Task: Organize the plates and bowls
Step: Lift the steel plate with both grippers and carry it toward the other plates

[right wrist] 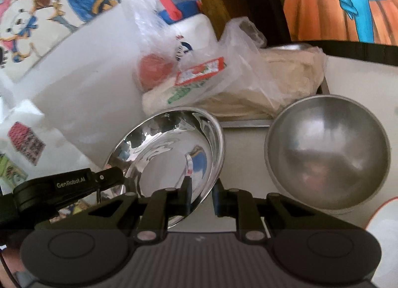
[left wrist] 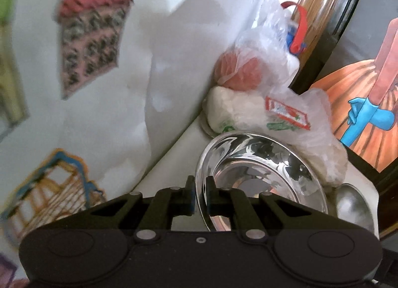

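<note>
A shiny steel bowl is tilted above the white counter. In the left wrist view my left gripper is shut on its near rim, one finger inside and one outside. In the right wrist view my right gripper is shut on the bowl's right rim, and the left gripper pinches the opposite rim. A matte steel bowl stands upright on the counter just right of the shiny one.
Plastic bags of food lie right behind the bowls, partly on a steel tray. A white bowl with an orange rim shows at the lower right. A wall with drawings closes the left side.
</note>
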Motion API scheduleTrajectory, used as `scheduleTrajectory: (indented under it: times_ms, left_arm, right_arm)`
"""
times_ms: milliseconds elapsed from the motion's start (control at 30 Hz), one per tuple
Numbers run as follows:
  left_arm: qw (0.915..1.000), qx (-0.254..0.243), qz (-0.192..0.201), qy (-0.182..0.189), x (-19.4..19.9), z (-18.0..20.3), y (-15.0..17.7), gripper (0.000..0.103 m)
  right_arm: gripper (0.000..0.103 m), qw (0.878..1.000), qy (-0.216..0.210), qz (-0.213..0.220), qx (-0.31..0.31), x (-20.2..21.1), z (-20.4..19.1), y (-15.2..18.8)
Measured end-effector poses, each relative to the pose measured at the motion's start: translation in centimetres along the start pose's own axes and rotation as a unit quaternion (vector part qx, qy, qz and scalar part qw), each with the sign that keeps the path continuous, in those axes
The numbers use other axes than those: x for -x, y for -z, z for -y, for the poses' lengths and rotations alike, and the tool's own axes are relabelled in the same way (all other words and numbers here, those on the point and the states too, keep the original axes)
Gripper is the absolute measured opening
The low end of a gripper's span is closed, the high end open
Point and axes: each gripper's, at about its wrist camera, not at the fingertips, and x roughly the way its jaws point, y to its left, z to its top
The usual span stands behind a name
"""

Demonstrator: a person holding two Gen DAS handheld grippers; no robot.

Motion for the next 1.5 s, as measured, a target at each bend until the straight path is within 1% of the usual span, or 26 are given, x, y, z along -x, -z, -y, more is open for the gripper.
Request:
scheduleTrajectory:
  times_ms: [133, 233, 333, 467, 567, 633, 767, 867, 1000, 1167, 1300, 1400, 1433, 1500]
  left_arm:
    - [0.9999, -0.003, 0.013, -0.008, 2.6, 0.0, 0.6, 0.008]
    - [0.9997, -0.002, 0.017, -0.016, 4.8, -0.6, 1.4, 0.009]
    - [0.9993, 0.003, 0.019, -0.031, 6.9, -1.5, 2.4, 0.009]
    - [0.9982, 0.008, 0.018, -0.056, 9.4, -3.0, 4.5, 0.009]
    - [0.9968, 0.003, 0.018, -0.077, 10.6, -3.8, 5.9, 0.010]
    - [0.9958, 0.001, 0.014, -0.091, 10.9, -4.3, 6.6, 0.010]
    - [0.9945, 0.006, -0.002, -0.104, 10.8, -5.1, 7.6, 0.011]
    - [0.9931, -0.002, -0.016, -0.117, 10.2, -5.3, 8.2, 0.014]
    - [0.9906, -0.026, -0.016, -0.133, 10.1, -4.6, 8.5, 0.014]
    - [0.9889, -0.046, -0.011, -0.141, 10.0, -4.1, 8.5, 0.015]
    - [0.9855, -0.070, -0.013, -0.154, 9.8, -3.9, 8.7, 0.016]
    - [0.9847, -0.077, -0.018, -0.156, 9.6, -3.8, 8.6, 0.017]
    - [0.9842, -0.080, -0.019, -0.157, 9.5, -3.8, 8.6, 0.018]
    - [0.9828, -0.087, -0.022, -0.161, 9.4, -3.9, 8.5, 0.019]
  right_arm:
    - [0.020, 1.000, -0.011, 0.003, 0.018, 2.0, -1.1, 0.7]
    - [0.020, 0.999, -0.023, -0.003, 0.033, 2.9, -2.2, 1.6]
    - [0.020, 0.998, -0.029, -0.011, 0.058, 3.7, -3.4, 3.0]
    - [0.020, 0.995, -0.037, -0.030, 0.084, 3.9, -4.9, 5.0]
    - [0.021, 0.993, -0.032, -0.044, 0.106, 3.6, -6.0, 6.4]
    - [0.021, 0.991, -0.023, -0.054, 0.122, 3.1, -6.6, 7.2]
    - [0.022, 0.987, -0.008, -0.066, 0.146, 2.4, -7.4, 8.2]
    - [0.023, 0.983, 0.011, -0.063, 0.171, 2.3, -8.3, 8.5]
    - [0.025, 0.977, 0.033, -0.075, 0.199, 1.6, -9.0, 8.8]
    - [0.028, 0.970, 0.044, -0.084, 0.224, 1.0, -9.9, 9.4]
    - [0.029, 0.967, 0.053, -0.082, 0.237, 0.5, -10.3, 9.7]
    - [0.030, 0.965, 0.056, -0.085, 0.243, 0.5, -10.4, 9.7]
    - [0.031, 0.964, 0.058, -0.084, 0.247, 0.5, -10.5, 9.7]
    - [0.032, 0.960, 0.065, -0.074, 0.261, 0.6, -10.8, 10.0]
